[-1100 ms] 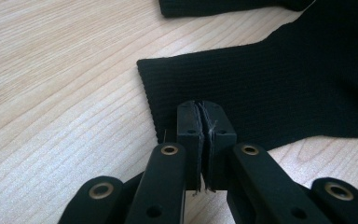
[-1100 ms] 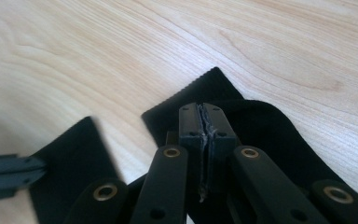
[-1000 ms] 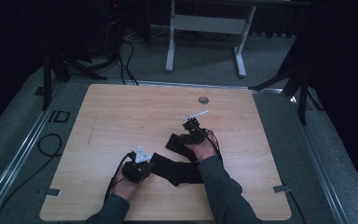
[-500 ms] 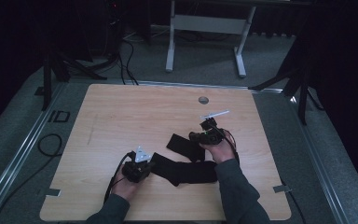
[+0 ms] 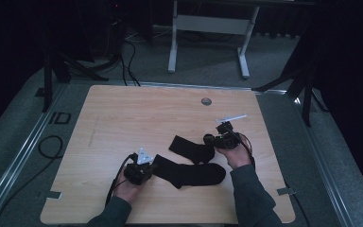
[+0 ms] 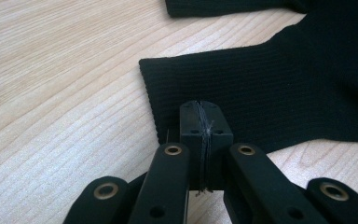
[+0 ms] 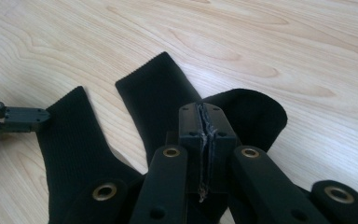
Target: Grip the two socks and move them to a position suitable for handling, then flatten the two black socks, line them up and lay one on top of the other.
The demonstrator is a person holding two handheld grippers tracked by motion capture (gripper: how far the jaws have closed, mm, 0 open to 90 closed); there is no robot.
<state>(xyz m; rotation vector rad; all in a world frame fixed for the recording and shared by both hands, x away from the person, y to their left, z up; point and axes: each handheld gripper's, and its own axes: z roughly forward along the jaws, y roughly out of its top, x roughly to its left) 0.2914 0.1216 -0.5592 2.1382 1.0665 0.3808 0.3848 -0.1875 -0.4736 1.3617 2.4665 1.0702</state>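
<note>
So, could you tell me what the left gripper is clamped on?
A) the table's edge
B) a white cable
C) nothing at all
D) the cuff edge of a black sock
D: in the left gripper view the left gripper has its jaws shut on the ribbed cuff edge of the black sock lying on the table.

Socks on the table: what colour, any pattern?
Both socks are plain black with fine ribbing, clearest in the left gripper view.

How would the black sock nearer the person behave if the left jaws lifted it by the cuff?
The black sock is thin ribbed knit lying flat on the table, so it would likely droop limply. It looks light, and the left gripper, shut on its cuff, probably won't slip.
</note>
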